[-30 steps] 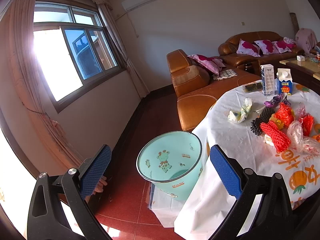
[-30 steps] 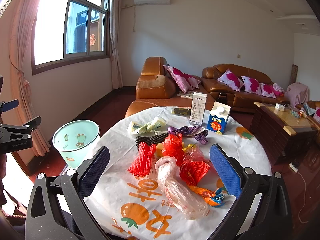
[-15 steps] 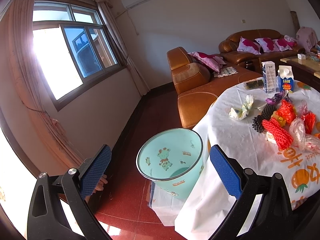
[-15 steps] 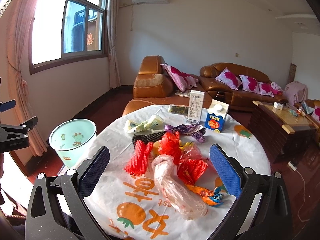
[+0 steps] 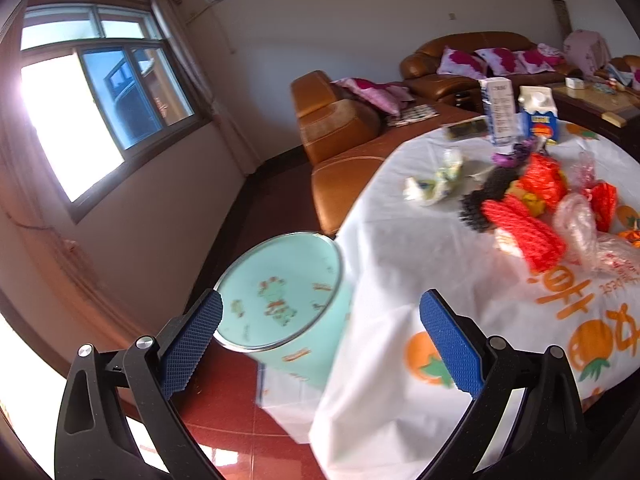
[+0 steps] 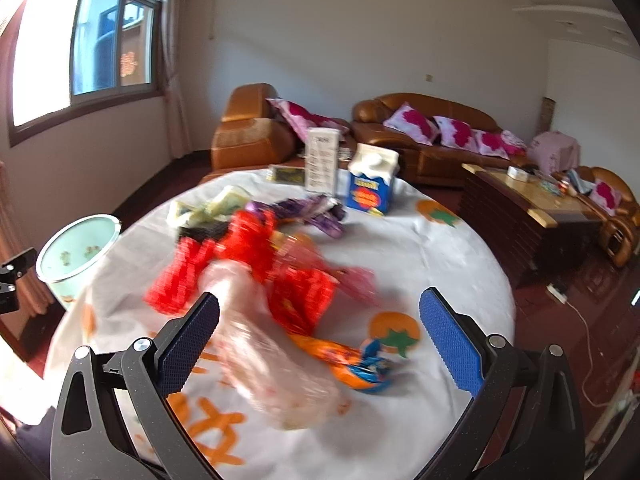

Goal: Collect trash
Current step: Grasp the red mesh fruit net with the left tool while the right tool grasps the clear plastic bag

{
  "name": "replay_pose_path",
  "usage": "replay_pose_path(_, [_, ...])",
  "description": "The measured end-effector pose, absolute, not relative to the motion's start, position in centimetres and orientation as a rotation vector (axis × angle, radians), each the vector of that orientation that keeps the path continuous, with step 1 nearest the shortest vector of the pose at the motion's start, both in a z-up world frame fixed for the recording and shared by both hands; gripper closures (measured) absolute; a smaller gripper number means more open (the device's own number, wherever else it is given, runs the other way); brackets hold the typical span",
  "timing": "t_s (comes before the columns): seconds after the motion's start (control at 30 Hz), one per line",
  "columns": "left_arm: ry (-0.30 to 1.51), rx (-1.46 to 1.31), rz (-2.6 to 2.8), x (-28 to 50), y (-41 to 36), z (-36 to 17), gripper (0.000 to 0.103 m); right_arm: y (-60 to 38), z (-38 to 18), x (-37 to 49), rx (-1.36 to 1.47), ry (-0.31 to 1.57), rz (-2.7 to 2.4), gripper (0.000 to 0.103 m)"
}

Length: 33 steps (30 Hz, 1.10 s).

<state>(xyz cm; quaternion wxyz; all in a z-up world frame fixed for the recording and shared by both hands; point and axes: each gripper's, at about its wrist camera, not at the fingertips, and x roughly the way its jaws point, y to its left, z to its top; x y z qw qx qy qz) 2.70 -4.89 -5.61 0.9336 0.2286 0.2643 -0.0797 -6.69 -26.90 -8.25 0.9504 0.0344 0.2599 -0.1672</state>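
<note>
Trash, a pile of red foam nets (image 6: 240, 264) and clear plastic bags (image 6: 276, 364), lies on the bench (image 6: 440, 264). Left gripper (image 5: 320, 340) and right gripper (image 6: 318, 340) are wide open, empty. Mint-green round bin (image 5: 280, 308) stands beside the bench.

Left gripper (image 5: 320, 338): two black angular arms with triangular cut-outs, each finger faced with a blue cross-hatched pad (image 5: 191, 346). Silver round screws sit at the arm joints, two per side. Right gripper (image 6: 318, 338): same build, black frame, blue textured pads (image 6: 448, 342), silver screw heads at the pivots. No cables or markings visible.
</note>
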Motion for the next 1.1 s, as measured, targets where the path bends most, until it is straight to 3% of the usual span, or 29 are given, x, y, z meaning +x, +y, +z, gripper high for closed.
replay_pose_path(0.73, [0.657, 0.491, -0.339, 4.4, -18.5, -11.5, 0.009, -34.3, -13.4, -7.9, 0.155, 0.572, -0.461, 0.006])
replay_pose_path(0.77, [0.671, 0.491, -0.343, 4.6, -18.6, -11.9, 0.012, -34.1, -13.5, -7.9, 0.155, 0.570, -0.451, 0.006])
replay_pose_path(0.83, [0.714, 0.483, -0.368, 4.9, -18.5, -12.6, 0.034, -33.9, -13.6, -7.8, 0.165, 0.569, -0.433, 0.006])
replay_pose_path(0.87, [0.725, 0.478, -0.378, 5.0, -18.4, -12.9, 0.037, -33.7, -13.7, -7.7, 0.164, 0.572, -0.424, 0.006])
replay_pose_path(1.0, [0.772, 0.446, -0.441, 5.4, -18.1, -13.5, 0.092, -33.5, -13.8, -7.8, 0.170, 0.572, -0.407, 0.006])
replay_pose_path(1.1, [0.759, 0.444, -0.455, 5.2, -17.4, -13.0, 0.092, -33.4, -13.2, -8.1, 0.180, 0.552, -0.401, 0.006])
